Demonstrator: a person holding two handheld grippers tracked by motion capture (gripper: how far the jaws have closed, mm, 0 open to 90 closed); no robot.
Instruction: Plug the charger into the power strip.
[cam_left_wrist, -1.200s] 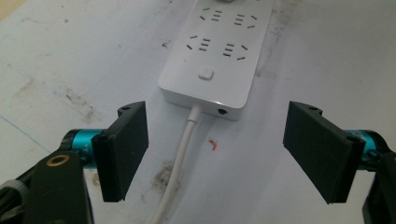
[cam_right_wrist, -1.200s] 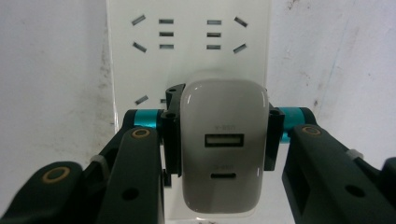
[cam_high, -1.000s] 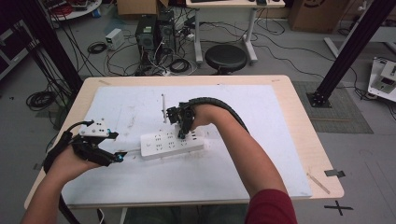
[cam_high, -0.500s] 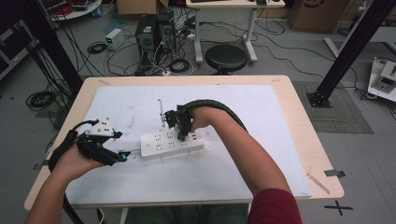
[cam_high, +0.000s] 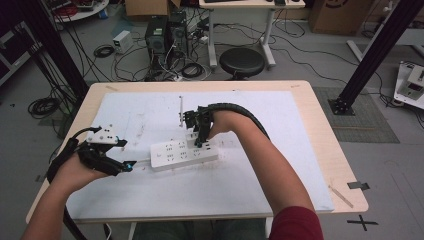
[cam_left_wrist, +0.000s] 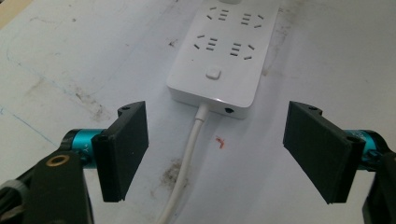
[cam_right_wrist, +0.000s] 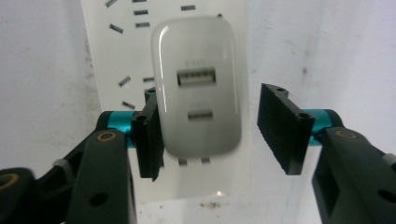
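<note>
1. I see the white power strip (cam_high: 184, 154) lying flat on the white mat (cam_high: 280, 150) near the table's (cam_high: 320, 125) middle, its long axis running from about 8 o'clock to 2 o'clock in the high view.
2. My right gripper (cam_high: 199, 143) points down at the strip's far end — roughly 1 o'clock from the strip's centre.
3. In the right gripper view, a white USB charger (cam_right_wrist: 197, 84) sits plugged into the strip, two ports facing the camera.
4. The right gripper's jaws have just been opening: the charger stands between them, the left pad close against its side — whether touching I cannot tell — the right pad clearly apart from it. Spread, not pinching.
5. My left gripper (cam_high: 131, 165) rests at 9 o'clock of the strip, just off its near end.
6. In the left gripper view its jaws are spread wide and hold nothing; the strip's white cord (cam_left_wrist: 187, 163) runs between them on the mat, and the strip's switch button (cam_left_wrist: 214, 73) lies at 12 o'clock ahead.
</note>
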